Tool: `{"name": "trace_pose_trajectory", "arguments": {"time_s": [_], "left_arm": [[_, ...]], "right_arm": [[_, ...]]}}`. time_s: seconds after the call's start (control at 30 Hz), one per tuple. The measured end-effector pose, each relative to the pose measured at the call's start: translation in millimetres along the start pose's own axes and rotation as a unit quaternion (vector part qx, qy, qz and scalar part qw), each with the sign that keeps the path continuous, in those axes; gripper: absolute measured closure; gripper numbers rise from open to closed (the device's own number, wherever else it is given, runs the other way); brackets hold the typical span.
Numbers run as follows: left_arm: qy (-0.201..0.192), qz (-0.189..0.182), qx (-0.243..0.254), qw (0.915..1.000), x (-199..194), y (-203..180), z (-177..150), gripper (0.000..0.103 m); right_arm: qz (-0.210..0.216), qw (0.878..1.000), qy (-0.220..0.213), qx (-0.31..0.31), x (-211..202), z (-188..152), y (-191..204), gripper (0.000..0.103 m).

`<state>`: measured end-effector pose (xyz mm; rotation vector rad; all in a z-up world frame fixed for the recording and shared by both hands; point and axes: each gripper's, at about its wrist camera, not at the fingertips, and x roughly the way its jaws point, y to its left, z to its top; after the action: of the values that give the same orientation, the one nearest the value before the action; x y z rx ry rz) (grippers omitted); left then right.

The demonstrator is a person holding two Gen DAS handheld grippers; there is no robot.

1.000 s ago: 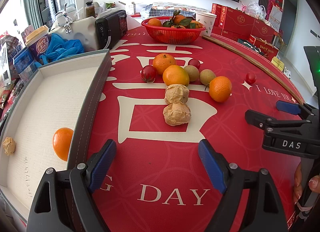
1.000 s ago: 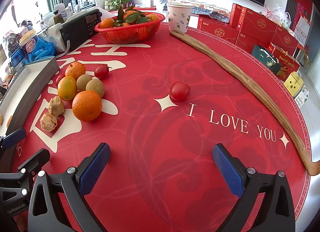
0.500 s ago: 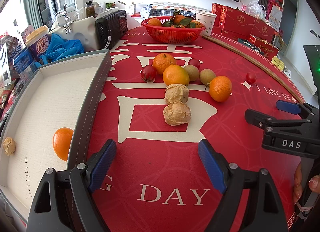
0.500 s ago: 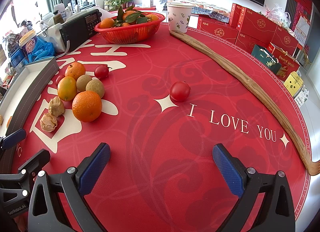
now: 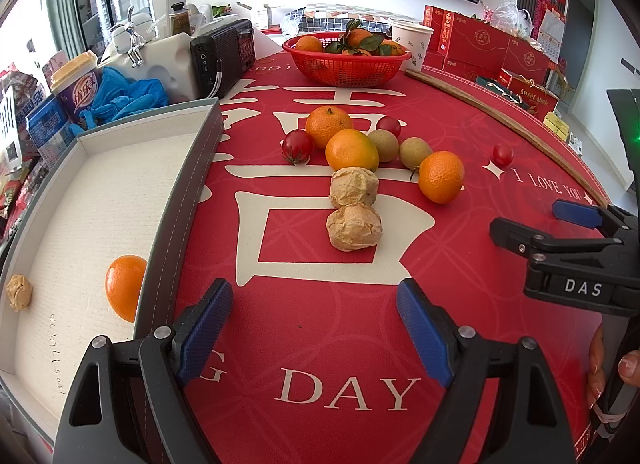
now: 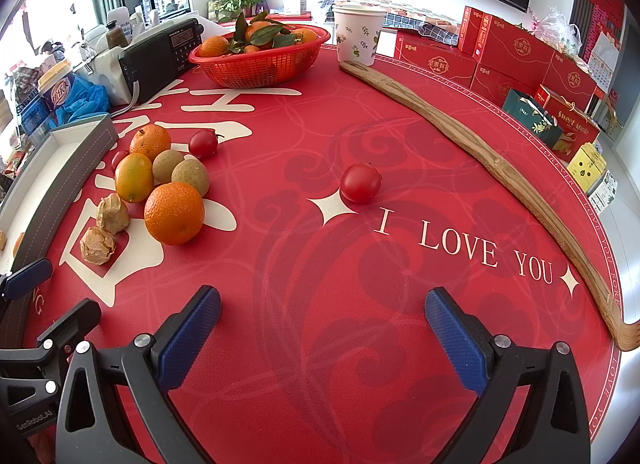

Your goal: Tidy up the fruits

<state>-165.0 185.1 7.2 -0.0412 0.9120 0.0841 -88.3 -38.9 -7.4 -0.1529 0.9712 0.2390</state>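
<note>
Writing on the red table (image 6: 320,264) reads "I LOVE YOU" and "DAY"; the right gripper (image 6: 322,328) carries "DAS", a far box (image 6: 570,126) "Sweet Apple". Loose fruit sits mid-table: three oranges (image 5: 441,177), three tomatoes (image 6: 360,183), two kiwis (image 5: 415,152), two husked fruits (image 5: 354,227). The tray (image 5: 188,192) holds one orange and one husked fruit; the basket (image 5: 346,64) holds leafy oranges. Left gripper (image 5: 314,328) and right both hang released, jaws empty.
</note>
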Motion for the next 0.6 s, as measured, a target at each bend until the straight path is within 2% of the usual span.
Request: {"name": "trace_pose_trajectory", "arguments": {"time_s": [0.6], "left_arm": [[-0.016, -0.011, 0.0, 0.9998, -5.1, 8.7, 2.9, 0.016]], "right_arm": [[0.0, 1.0, 0.0, 0.0, -0.2, -0.2, 0.1, 0.0]]}}
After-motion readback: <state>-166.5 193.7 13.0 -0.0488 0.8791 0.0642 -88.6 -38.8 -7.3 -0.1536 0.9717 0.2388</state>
